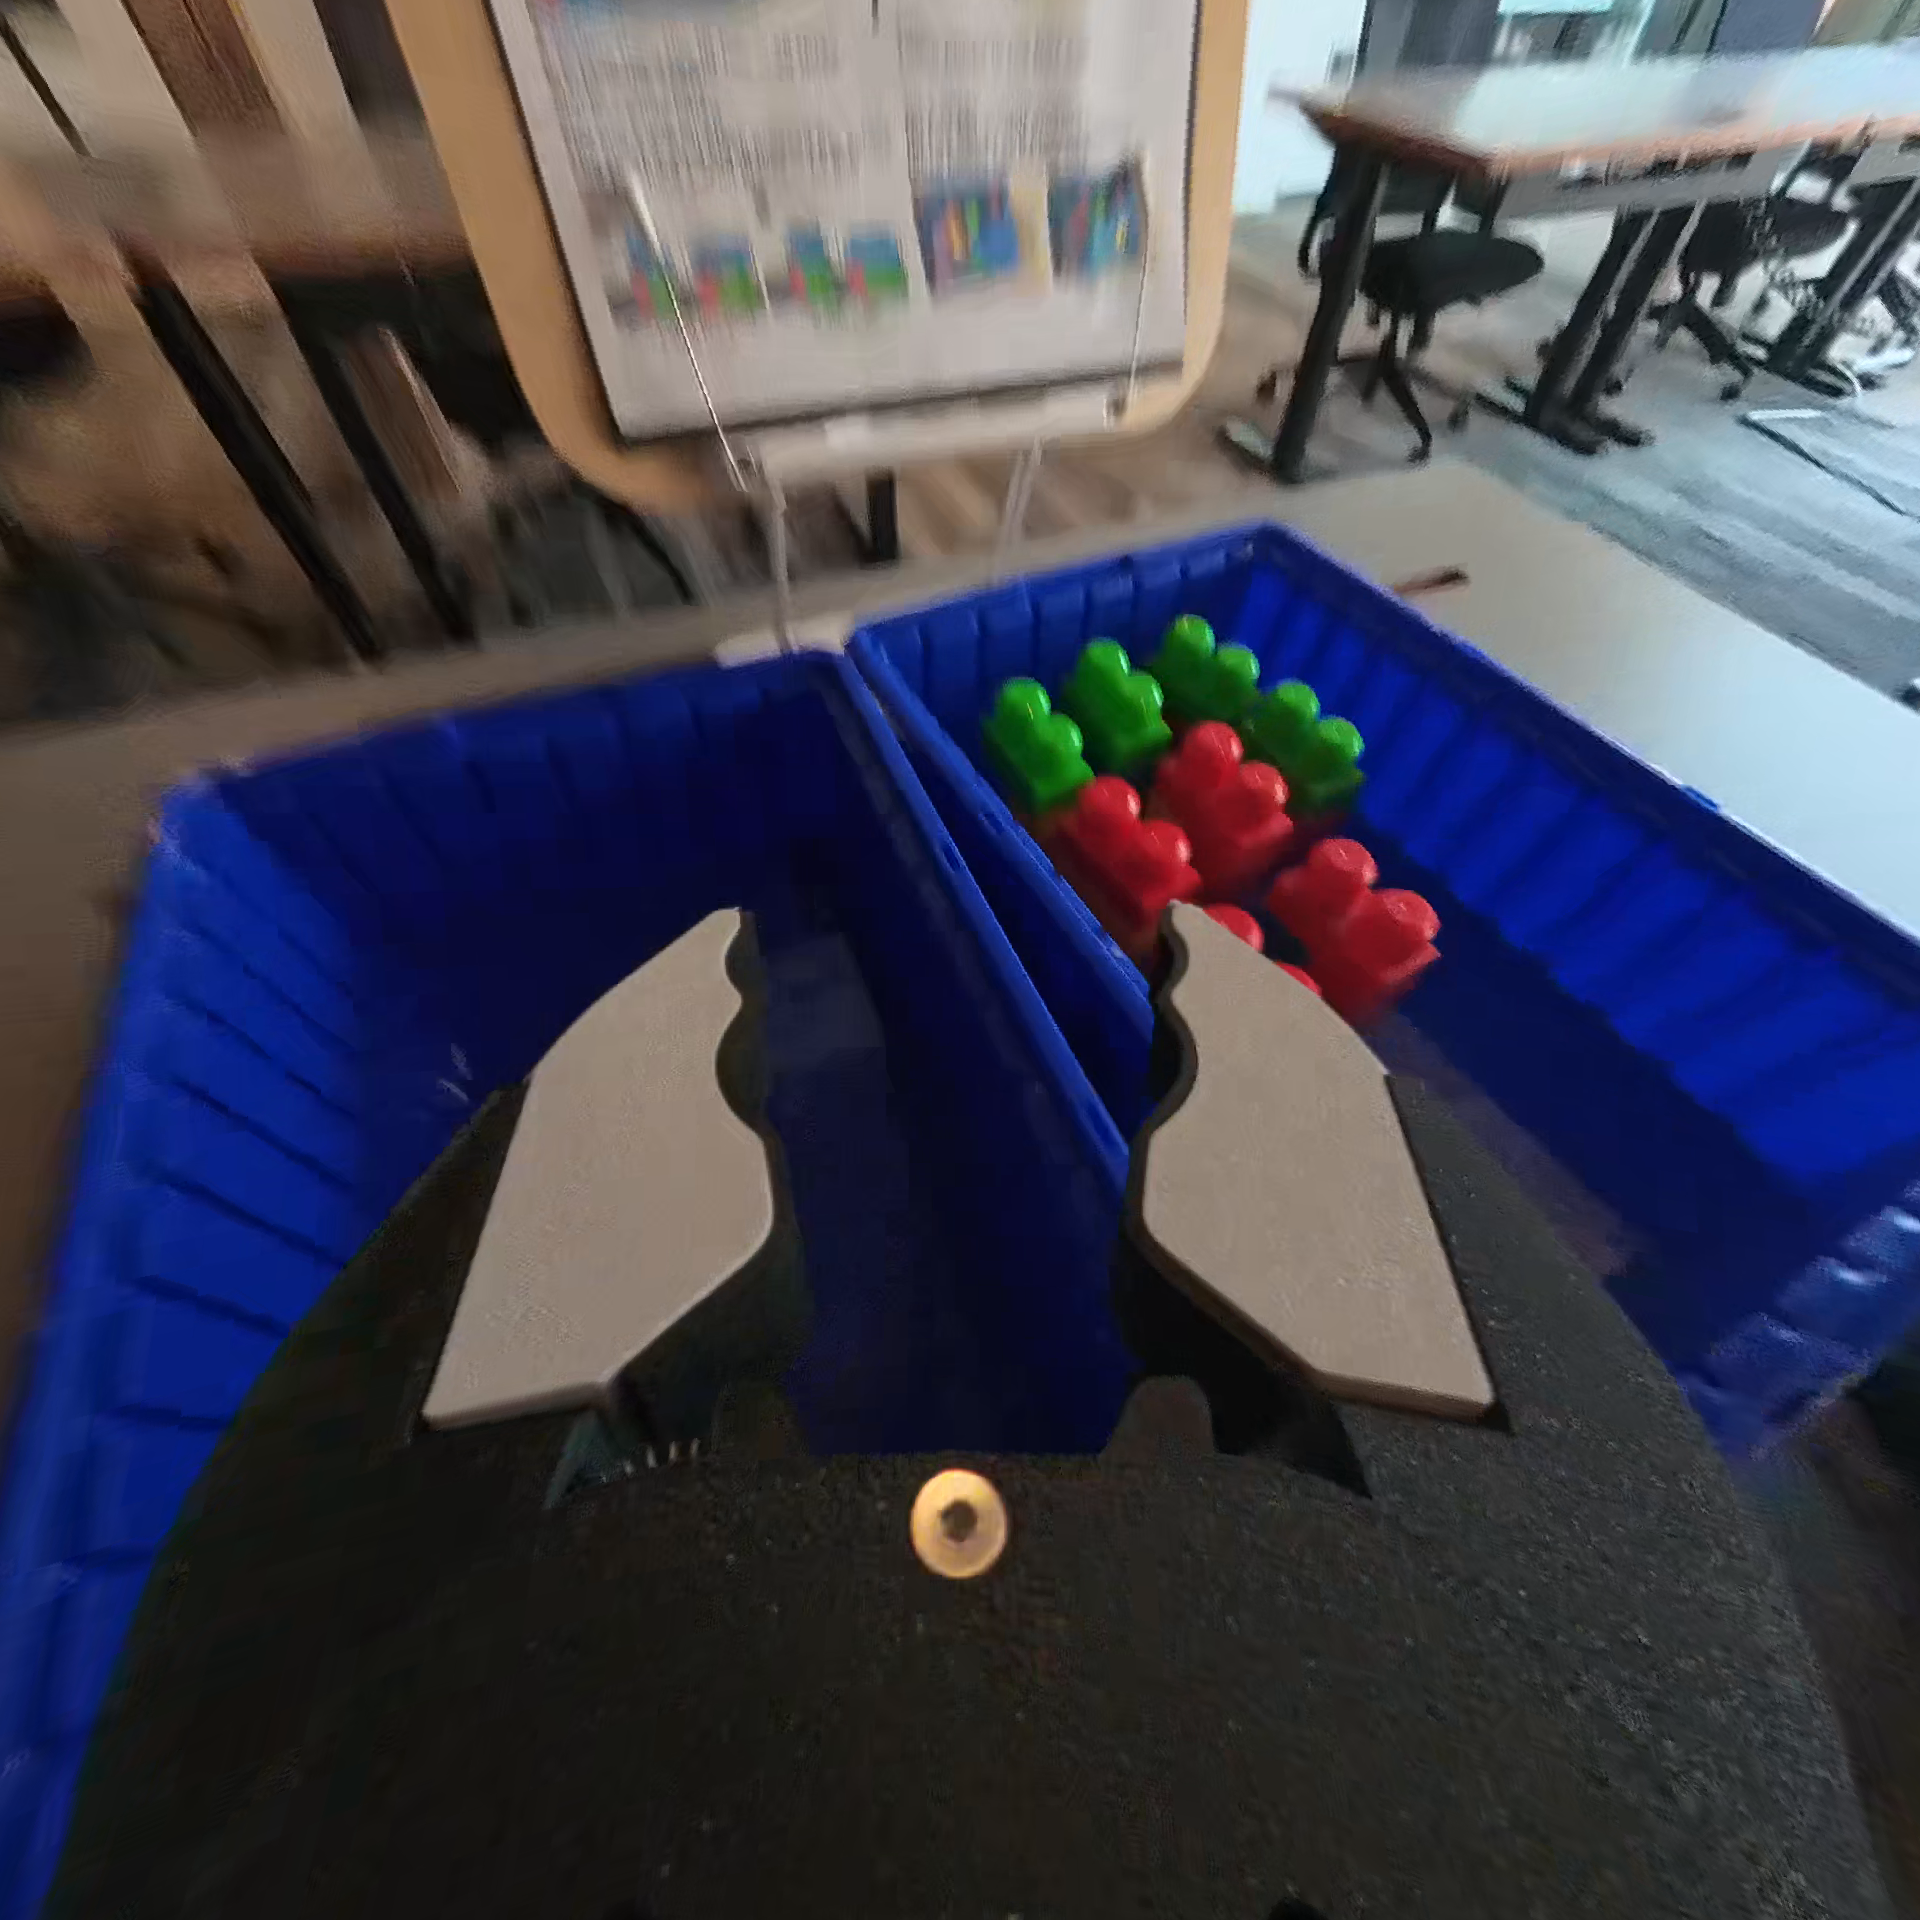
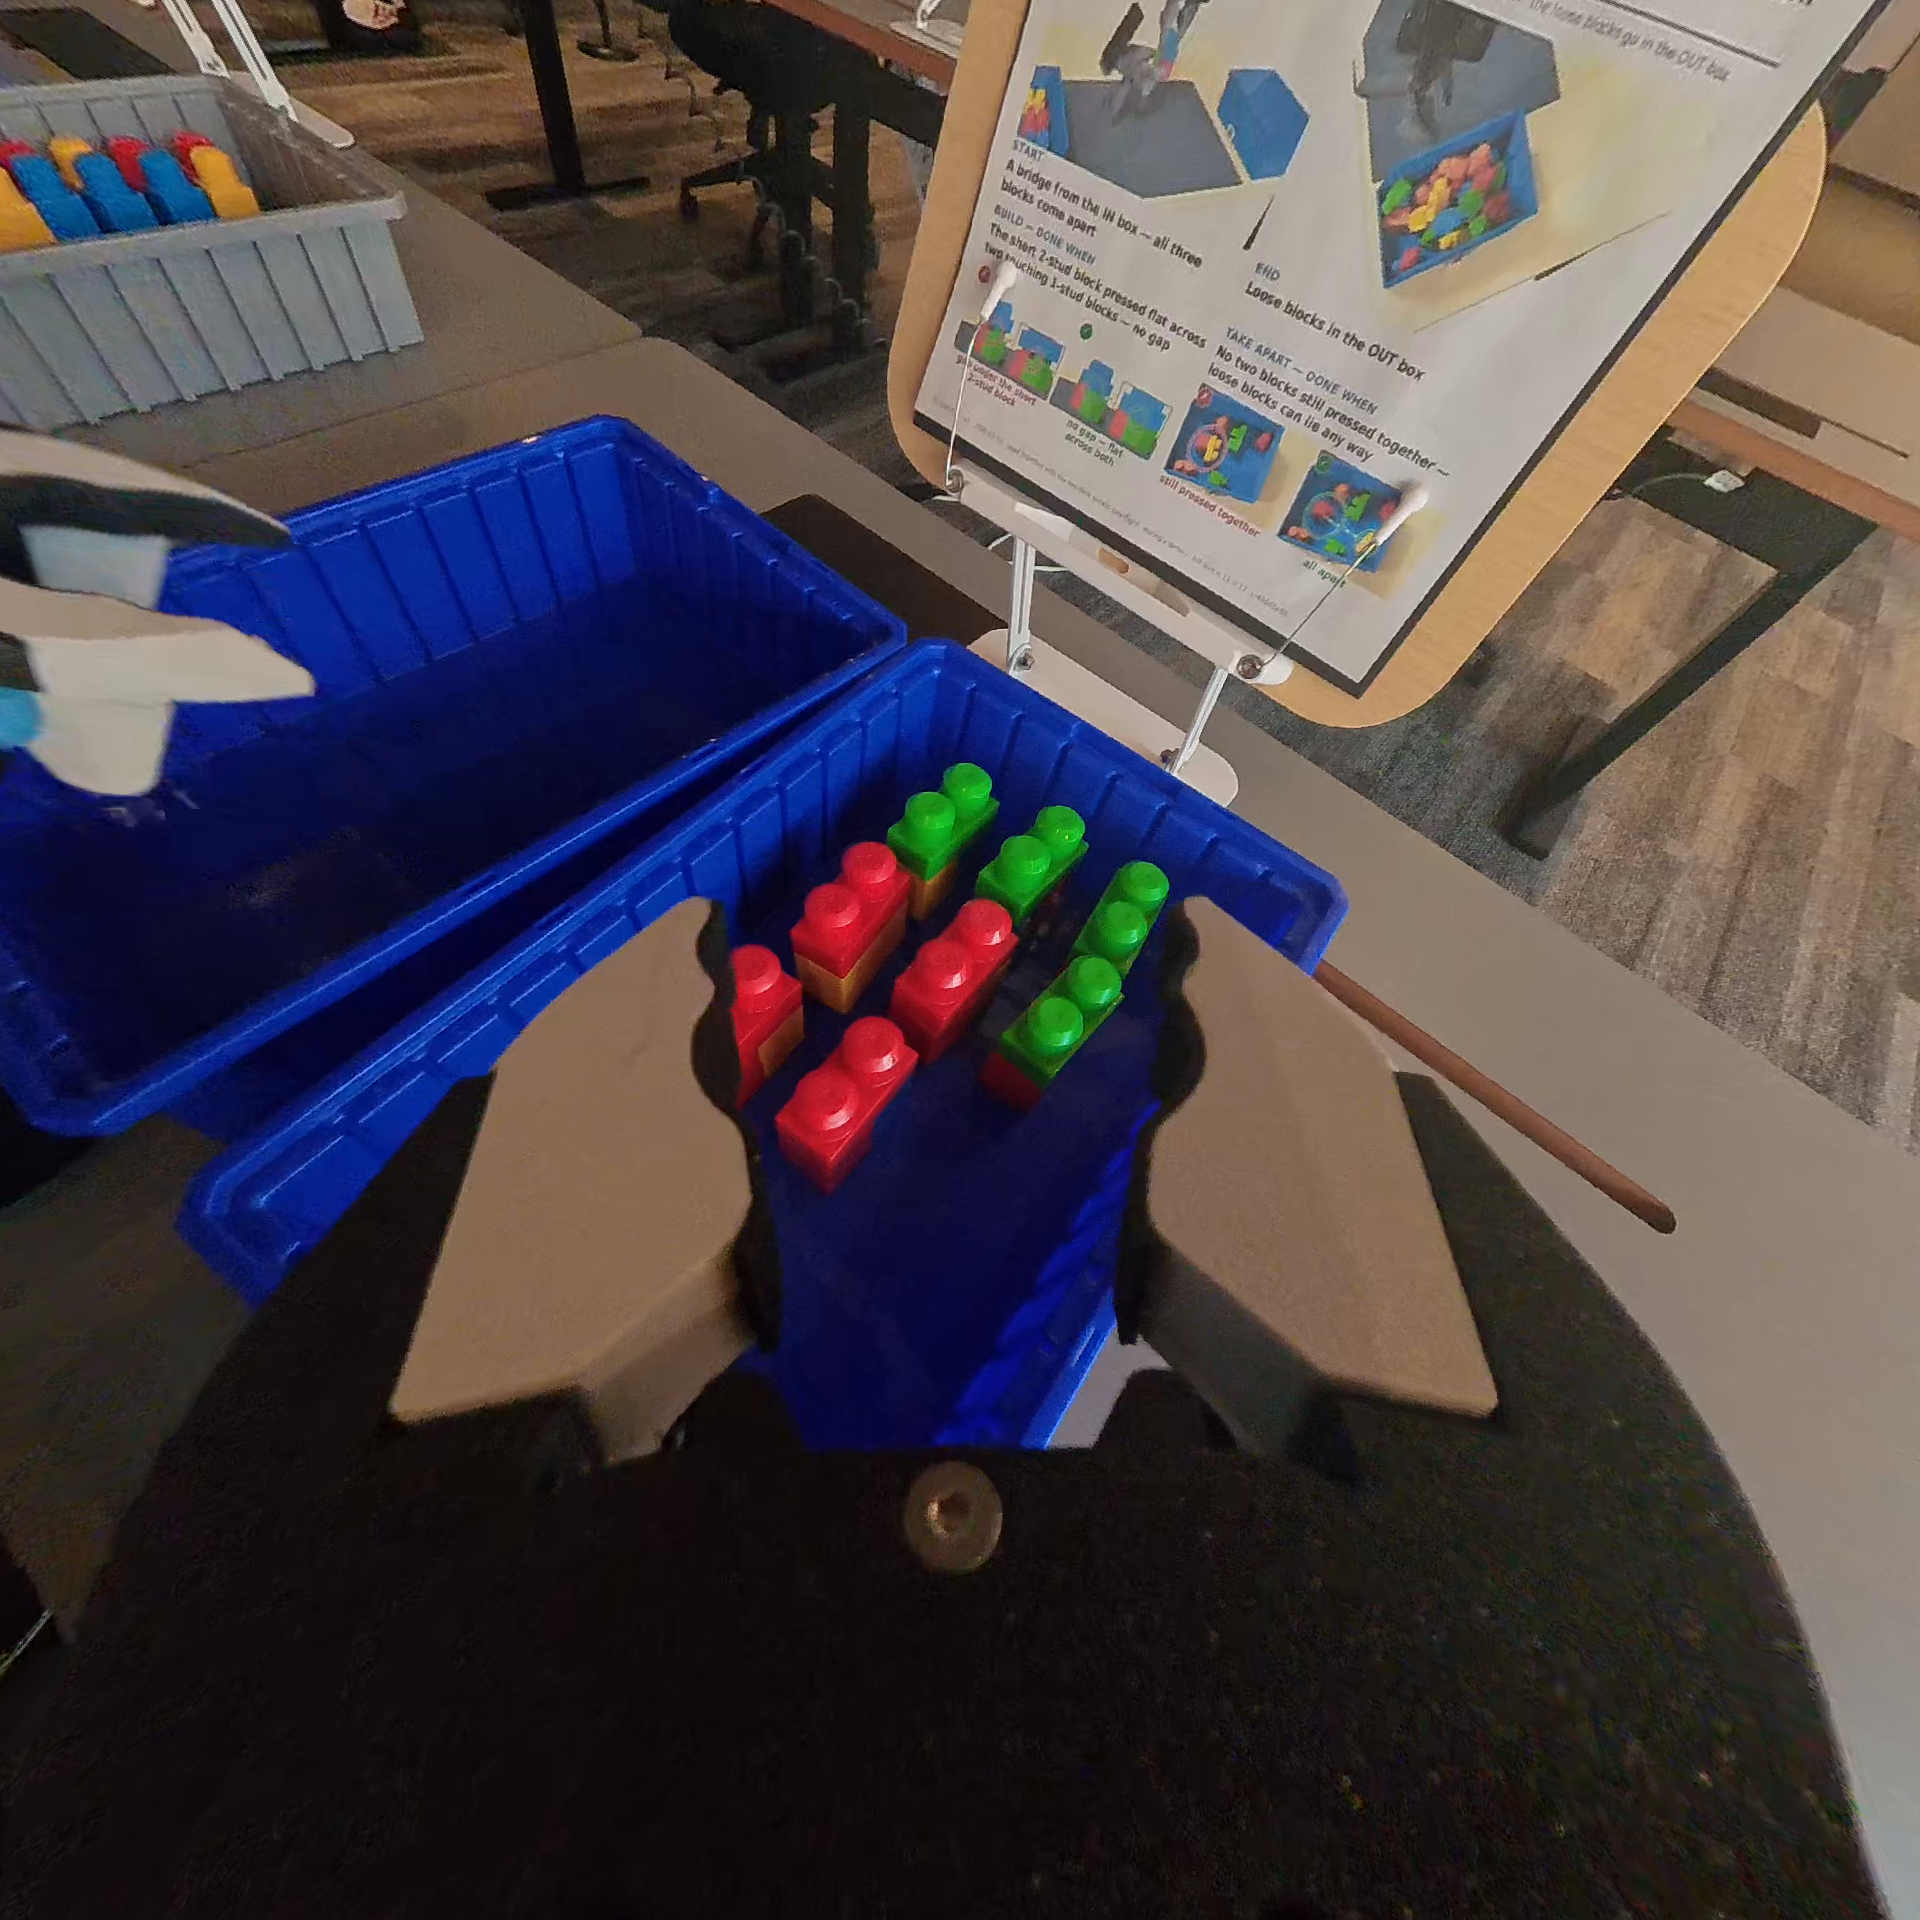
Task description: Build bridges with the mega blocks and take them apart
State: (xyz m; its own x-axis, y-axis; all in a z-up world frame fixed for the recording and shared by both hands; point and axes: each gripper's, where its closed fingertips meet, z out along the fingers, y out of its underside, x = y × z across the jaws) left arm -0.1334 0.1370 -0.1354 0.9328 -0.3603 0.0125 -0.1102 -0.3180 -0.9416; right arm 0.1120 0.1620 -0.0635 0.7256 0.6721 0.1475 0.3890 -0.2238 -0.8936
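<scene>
Right gripper (image 2: pixel 940 971): jaws wide, empty.
Red bridge (image 2: pixel 847 1101): directly ahead between the jaws, long axis running away rightward.
Left gripper (image 1: pixel 956 935): wide, empty, farther off.

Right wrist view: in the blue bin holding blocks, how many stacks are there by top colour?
Red-topped stacks: 4
Green-topped stacks: 4
Total: 8
</scene>
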